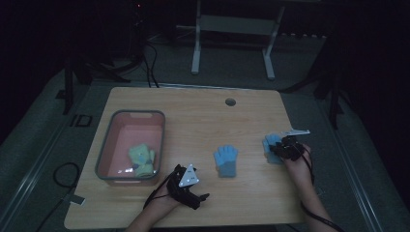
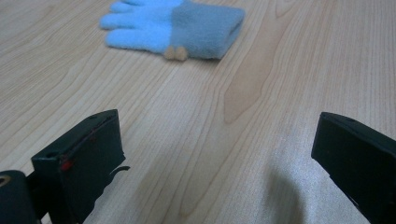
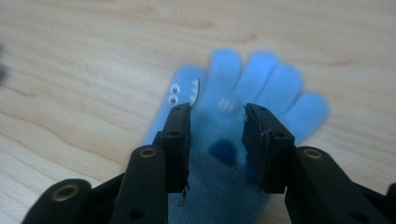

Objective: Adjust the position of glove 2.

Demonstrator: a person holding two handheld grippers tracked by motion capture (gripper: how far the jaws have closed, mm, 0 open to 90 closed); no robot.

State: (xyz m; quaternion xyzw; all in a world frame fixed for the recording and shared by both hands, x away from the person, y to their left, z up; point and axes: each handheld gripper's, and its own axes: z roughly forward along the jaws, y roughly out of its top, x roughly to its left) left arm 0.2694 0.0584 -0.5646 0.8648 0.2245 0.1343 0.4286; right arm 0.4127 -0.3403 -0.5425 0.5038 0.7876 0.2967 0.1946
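- Room: dim; grey carpet around the table, dark cables trailing at far left, the white legs of a frame (image 1: 232,43) standing behind the table.
- Surface: light wood-grain table (image 1: 203,121), rounded corners, a round cable hole (image 1: 230,102) near its far edge.
- Left part of the table: a pink bin with a grey rim (image 1: 107,145); a yellow-green glove (image 1: 141,159) lies inside, toward its near right corner.
- Left gripper (image 1: 193,193) sits low on the near edge just right of the bin, grey three-cornered plate on top. In the left gripper view its jaws stand wide apart over bare wood, nothing between them.
- Centre: a blue glove with a grey cuff (image 1: 226,161) lies flat, fingers pointing away from the person, clear of both grippers; in the left gripper view it shows beyond the jaws (image 2: 173,28).
- Right: a second blue glove (image 1: 271,145) lies near the right edge. The right gripper (image 1: 283,150) is over it; in the right gripper view (image 3: 217,121) the jaws are partly closed and straddle the glove's palm (image 3: 261,88). Whether the pads press the fabric I cannot tell.
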